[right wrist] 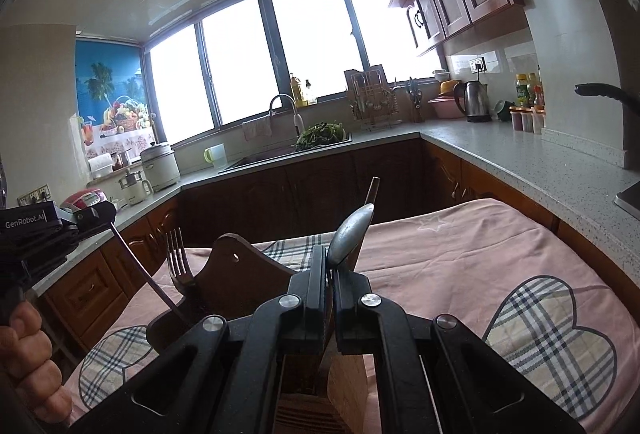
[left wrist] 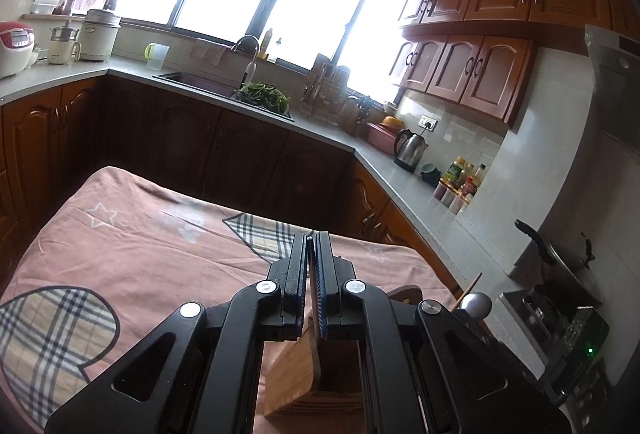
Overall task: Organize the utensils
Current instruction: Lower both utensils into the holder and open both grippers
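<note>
The sink under the window anchors the room: a curved faucet rises behind it with a cloth draped alongside, and a heap of green vegetables sits at its right end. Left of the sink stands a green-handled jug, further left a white cooker pot. Right of the sink come a dish rack, then a steel kettle and sauce bottles

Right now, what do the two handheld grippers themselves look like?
Both are matte black, with angular linkage arms joined by round silver pivot pins. The left gripper has a ridged blue pad on one of its fingers. From the right gripper view, its body carries white "GenRobot.AI" lettering. No cables or sleeves show.
</note>
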Tool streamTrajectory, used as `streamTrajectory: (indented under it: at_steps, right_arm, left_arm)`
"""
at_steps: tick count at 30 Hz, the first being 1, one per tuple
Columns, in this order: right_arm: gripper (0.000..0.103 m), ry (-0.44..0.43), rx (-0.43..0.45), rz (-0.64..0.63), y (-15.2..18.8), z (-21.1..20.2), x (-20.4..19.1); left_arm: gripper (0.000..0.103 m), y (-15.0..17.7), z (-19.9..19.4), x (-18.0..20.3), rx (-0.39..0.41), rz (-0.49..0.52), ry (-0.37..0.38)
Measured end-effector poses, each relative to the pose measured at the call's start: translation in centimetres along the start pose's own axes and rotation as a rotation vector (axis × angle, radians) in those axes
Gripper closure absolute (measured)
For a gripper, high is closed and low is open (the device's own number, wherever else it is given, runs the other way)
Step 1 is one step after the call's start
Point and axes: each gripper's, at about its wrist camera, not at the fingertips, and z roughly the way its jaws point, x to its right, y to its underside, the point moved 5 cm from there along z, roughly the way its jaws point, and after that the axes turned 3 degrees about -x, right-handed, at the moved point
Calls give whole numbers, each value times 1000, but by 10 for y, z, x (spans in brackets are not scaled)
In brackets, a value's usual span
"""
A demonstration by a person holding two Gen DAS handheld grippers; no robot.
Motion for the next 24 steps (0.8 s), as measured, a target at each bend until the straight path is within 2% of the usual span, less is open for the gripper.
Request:
streamTrajectory:
  at_steps: [5, 9, 13, 15, 19, 20, 24]
  right_arm:
    - [100, -15, -57, -4, 8, 6, 1]
    - [100, -16, -68, -13, 8, 6, 0]
    - [100, -24, -81, -9, 7, 6, 0]
    - [100, -28, -85, -7, 7, 6, 1]
    - [99, -30, -88, -7, 7, 6, 0]
    - [95, -33, -88, -5, 7, 6, 0]
    - [95, -35, -91, 3, 7, 6, 1]
  left_arm:
    - [99, 6, 1, 10, 8, 55, -10]
    - [99, 4, 1, 13, -2, 81, -13]
    - [98, 2, 2, 6, -10, 72, -31]
    - [98, 1, 2, 2, -8, 55, -17]
    - [98, 4, 1, 11, 0, 98, -31]
    - [98, 4, 0, 12, 0, 102, -25]
    - [98, 3, 1, 12, -18, 95, -22]
